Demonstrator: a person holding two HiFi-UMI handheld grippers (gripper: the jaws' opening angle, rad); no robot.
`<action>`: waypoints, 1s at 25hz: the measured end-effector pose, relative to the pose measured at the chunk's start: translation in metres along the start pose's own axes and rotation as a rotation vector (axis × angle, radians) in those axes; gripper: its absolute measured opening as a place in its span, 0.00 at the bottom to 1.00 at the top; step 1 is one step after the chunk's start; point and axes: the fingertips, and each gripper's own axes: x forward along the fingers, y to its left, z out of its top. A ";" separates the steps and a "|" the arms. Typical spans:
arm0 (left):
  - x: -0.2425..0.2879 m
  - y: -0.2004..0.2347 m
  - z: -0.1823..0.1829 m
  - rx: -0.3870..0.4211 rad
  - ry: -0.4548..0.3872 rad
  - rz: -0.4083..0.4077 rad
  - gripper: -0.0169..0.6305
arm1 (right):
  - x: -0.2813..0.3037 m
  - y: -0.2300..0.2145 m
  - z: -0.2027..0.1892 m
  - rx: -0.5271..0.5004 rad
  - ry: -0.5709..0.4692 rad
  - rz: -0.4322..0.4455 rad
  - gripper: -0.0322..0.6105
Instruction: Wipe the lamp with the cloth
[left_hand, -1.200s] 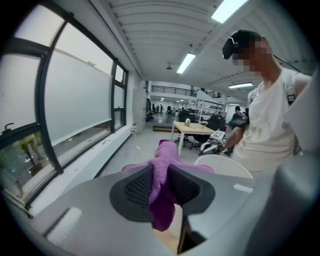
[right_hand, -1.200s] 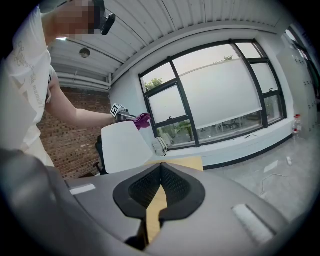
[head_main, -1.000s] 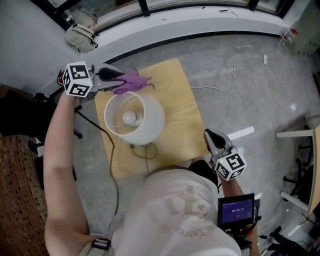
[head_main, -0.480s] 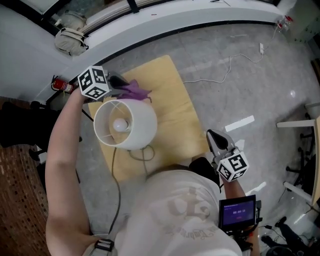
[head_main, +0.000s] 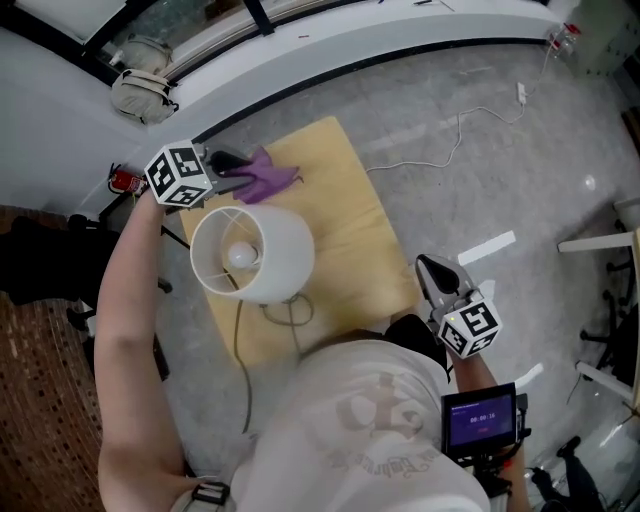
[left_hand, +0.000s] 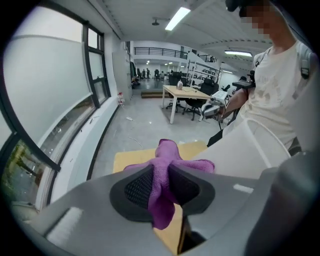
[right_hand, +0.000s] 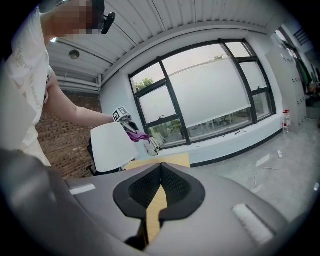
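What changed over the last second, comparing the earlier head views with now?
The left gripper, shut on the purple cloth, sank slightly beside the far rim of the lamp; nothing was grabbed or released. The right gripper stayed shut and empty by the person's side, and the lamp stayed on the wooden table.

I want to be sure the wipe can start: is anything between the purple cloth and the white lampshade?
Nothing visible stands between them. The left gripper is shut on the purple cloth, which sits right beside the white lampshade, on its far side in the head view. Whether they touch I cannot tell.
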 end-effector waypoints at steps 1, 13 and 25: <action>-0.012 0.001 0.008 0.007 -0.028 0.023 0.17 | 0.001 0.002 0.003 -0.006 -0.007 0.006 0.07; -0.102 -0.032 0.087 0.176 -0.028 0.163 0.17 | 0.006 0.026 0.008 -0.038 -0.060 0.102 0.07; -0.054 -0.074 0.070 0.162 0.447 -0.086 0.17 | 0.044 -0.009 0.023 -0.007 -0.028 0.281 0.07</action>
